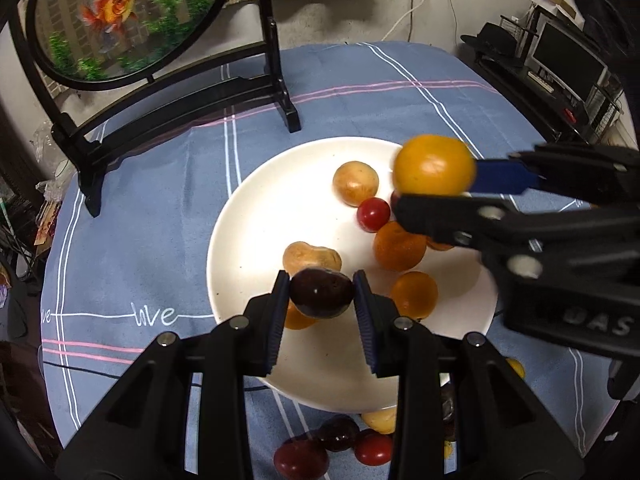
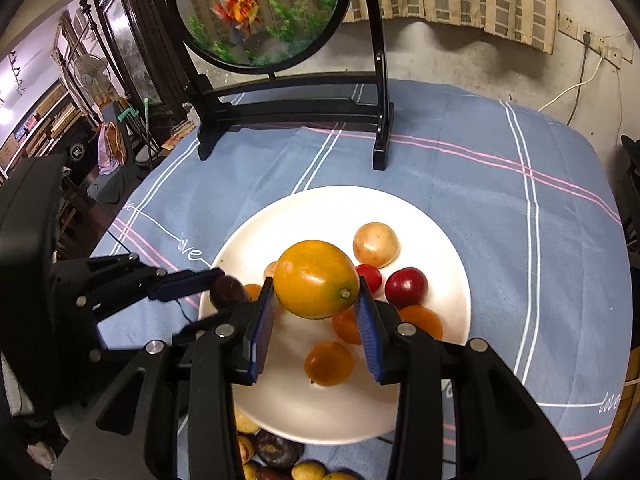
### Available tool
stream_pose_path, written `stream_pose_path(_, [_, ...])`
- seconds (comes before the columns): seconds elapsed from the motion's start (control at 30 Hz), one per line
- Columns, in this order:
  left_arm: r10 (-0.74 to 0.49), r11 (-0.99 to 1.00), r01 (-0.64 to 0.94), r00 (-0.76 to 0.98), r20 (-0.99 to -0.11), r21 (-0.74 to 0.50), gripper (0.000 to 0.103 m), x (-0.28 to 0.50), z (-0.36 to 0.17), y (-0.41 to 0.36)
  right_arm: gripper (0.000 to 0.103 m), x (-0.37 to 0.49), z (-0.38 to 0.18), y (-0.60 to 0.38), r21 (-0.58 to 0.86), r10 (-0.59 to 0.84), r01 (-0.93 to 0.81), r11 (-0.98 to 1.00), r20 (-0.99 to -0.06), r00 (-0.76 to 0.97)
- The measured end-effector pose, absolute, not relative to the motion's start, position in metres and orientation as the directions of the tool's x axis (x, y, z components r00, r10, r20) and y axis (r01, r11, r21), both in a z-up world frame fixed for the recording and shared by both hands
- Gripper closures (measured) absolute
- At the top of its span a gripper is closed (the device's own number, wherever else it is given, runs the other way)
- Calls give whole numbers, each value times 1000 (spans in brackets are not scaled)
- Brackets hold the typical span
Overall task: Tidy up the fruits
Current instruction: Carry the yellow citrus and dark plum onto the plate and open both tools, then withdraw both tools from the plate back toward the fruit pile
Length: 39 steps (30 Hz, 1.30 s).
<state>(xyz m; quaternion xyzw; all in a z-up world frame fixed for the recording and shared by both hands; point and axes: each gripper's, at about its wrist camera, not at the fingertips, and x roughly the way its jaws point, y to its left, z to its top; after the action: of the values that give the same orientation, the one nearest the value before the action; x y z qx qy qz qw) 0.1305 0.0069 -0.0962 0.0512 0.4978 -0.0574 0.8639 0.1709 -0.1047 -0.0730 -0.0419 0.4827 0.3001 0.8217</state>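
Observation:
My left gripper [image 1: 321, 294] is shut on a dark purple fruit [image 1: 321, 293] and holds it above the near rim of the white plate [image 1: 248, 216]. My right gripper [image 2: 316, 300] is shut on a large orange fruit [image 2: 317, 279] above the plate [image 2: 440, 232]. In the left wrist view that orange fruit [image 1: 434, 165] hangs over the plate's far right. In the right wrist view the left gripper [image 2: 218, 284] with its dark fruit [image 2: 227, 291] is at the plate's left edge. Several small orange, tan and red fruits lie on the plate.
A black wooden stand with a round goldfish panel [image 1: 120, 16] stands at the back of the blue checked tablecloth [image 1: 140, 208]. Loose dark red, red and yellow fruits [image 1: 340, 440] lie on the cloth near the plate's front edge, also in the right wrist view [image 2: 280, 452].

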Motion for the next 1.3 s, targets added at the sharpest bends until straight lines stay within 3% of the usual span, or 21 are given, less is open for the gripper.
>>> stream_pose_path(0.07, [-43,987,153,495,-868,39,66,133,-100,5,62,179,-81,-99,215,431,-531,820,-842,325])
stream_pose_path(0.13, [-29,988,143,503,-864,51,34,135,-101,5,60,183,-84,-96,198,412,-529,825,-851,324])
stream_pose_path(0.17, [-26,989,137,517,-856,53,34,134,-100,6,58,185,-85,-96,194,409,-528,827,-852,327])
stream_pose_path(0.2, [-33,989,138,518,-855,45,34,134,-99,7,40,185,-84,-98,193,408,-522,831,-849,335])
stream_pose_path(0.27, [-32,991,129,510,-860,40,34,135,-100,10,29,183,-78,-103,193,422,-519,833,-828,370])
stream_pose_path(0.77, [-46,998,-1,591,-806,-58,34,82,-53,86,29,99,-29,-177,184,437,-486,855,-759,482])
stream_pose_path(1.13, [-32,999,-22,491,-871,-49,34,-28,-89,120,33,-33,-124,-148,286,454,-541,791,-866,208])
stream_pose_path(1.3, [-44,995,-59,426,-903,-76,34,-58,-111,129,50,-29,-150,-124,293,437,-520,802,-882,176])
